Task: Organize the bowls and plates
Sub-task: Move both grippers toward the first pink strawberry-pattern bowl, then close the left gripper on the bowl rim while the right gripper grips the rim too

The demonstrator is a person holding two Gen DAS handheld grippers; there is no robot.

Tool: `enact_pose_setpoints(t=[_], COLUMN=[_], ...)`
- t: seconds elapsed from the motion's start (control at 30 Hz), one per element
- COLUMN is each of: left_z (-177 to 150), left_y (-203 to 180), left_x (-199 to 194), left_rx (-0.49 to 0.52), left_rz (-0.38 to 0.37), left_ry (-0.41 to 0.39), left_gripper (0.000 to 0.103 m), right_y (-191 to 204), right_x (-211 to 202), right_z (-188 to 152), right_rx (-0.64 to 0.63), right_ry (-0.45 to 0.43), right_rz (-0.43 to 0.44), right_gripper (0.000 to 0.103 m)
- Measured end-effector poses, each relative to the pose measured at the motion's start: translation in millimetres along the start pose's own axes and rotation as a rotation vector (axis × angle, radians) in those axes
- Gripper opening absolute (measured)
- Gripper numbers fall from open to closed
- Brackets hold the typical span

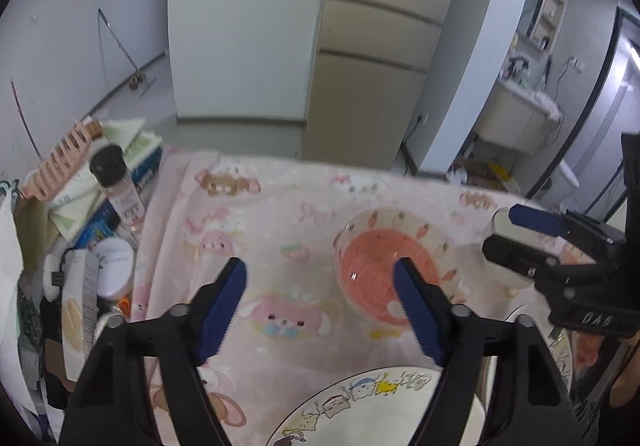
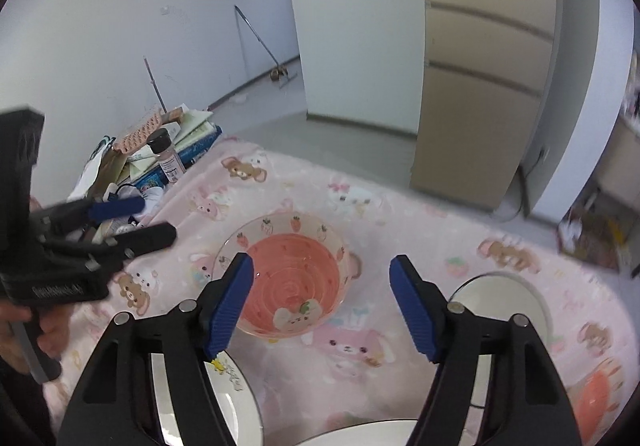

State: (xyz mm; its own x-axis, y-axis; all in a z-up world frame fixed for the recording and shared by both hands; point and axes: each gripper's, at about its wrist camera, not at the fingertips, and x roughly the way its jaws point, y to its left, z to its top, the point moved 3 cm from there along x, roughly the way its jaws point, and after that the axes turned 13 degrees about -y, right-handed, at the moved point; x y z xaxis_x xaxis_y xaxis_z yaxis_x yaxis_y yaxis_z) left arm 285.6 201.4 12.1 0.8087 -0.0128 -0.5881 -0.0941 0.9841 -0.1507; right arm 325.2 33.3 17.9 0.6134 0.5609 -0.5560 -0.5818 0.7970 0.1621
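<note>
Your left gripper (image 1: 320, 278) and right gripper (image 2: 322, 274) hang released over the pink cartoon-print cloth (image 2: 420, 230) on the worktop, nothing between their blue pads. The clear strawberry-print bowl (image 2: 294, 278) sits upright mid-cloth. A white illustrated plate (image 1: 384, 402) lies at the near edge, a plain white plate (image 2: 516, 298) to the right.

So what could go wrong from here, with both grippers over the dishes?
1. The glass strawberry bowl is transparent and smooth-looking; either gripper might slip on its rim.
2. The left gripper and right gripper hang open, empty and close together above the bowl, so they could collide.
3. The cartoon-rimmed plate lies right beneath the left gripper on the soft pink blanket; a careless descent might knock it.
</note>
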Motion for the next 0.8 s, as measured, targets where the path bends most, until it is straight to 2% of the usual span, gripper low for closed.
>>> enact_pose_setpoints(t=[0.17, 0.23, 0.27, 0.3, 0.43, 0.5, 0.63, 0.8], left_z=[-13.0, -17.7, -19.9, -21.3, -26.6, -30.0, -35.9, -37.2], left_y=[5.1, 8.1, 8.2, 8.7, 0.7, -4.8, -10.7, -20.0], left_x=[26.1, 36.0, 38.7, 41.9, 56.0, 66.8, 86.6, 101.7], left_rx=[-0.064, -0.091, -0.102, -0.113, -0.103, -0.095, -0.108, -0.075], left_rz=[-0.034, -0.047, -0.053, -0.060, -0.080, -0.093, -0.092, -0.085], left_ry=[0.089, 0.117, 0.123, 0.128, 0.154, 0.180, 0.224, 0.243], left_gripper=[0.063, 0.057, 0.055, 0.055, 0.055, 0.050, 0.038, 0.030], right_y=[-2.5, -3.0, -2.4, -1.7, -6.5, -10.5, -16.7, -18.5], right_x=[23.1, 33.1, 37.5, 41.8, 52.6, 56.4, 66.4, 80.0], right_z=[-6.6, -11.8, -14.1, -17.0, -23.0, -22.1, -25.5, -34.0], right_rx=[0.041, 0.049, 0.044, 0.031, 0.034, 0.041, 0.044, 0.055], right_ry=[0.082, 0.119, 0.130, 0.141, 0.156, 0.159, 0.180, 0.199], right_rz=[0.003, 0.013, 0.016, 0.010, -0.029, -0.045, -0.073, -0.065], right_gripper=[0.052, 0.042, 0.030, 0.025, 0.025, 0.021, 0.020, 0.019])
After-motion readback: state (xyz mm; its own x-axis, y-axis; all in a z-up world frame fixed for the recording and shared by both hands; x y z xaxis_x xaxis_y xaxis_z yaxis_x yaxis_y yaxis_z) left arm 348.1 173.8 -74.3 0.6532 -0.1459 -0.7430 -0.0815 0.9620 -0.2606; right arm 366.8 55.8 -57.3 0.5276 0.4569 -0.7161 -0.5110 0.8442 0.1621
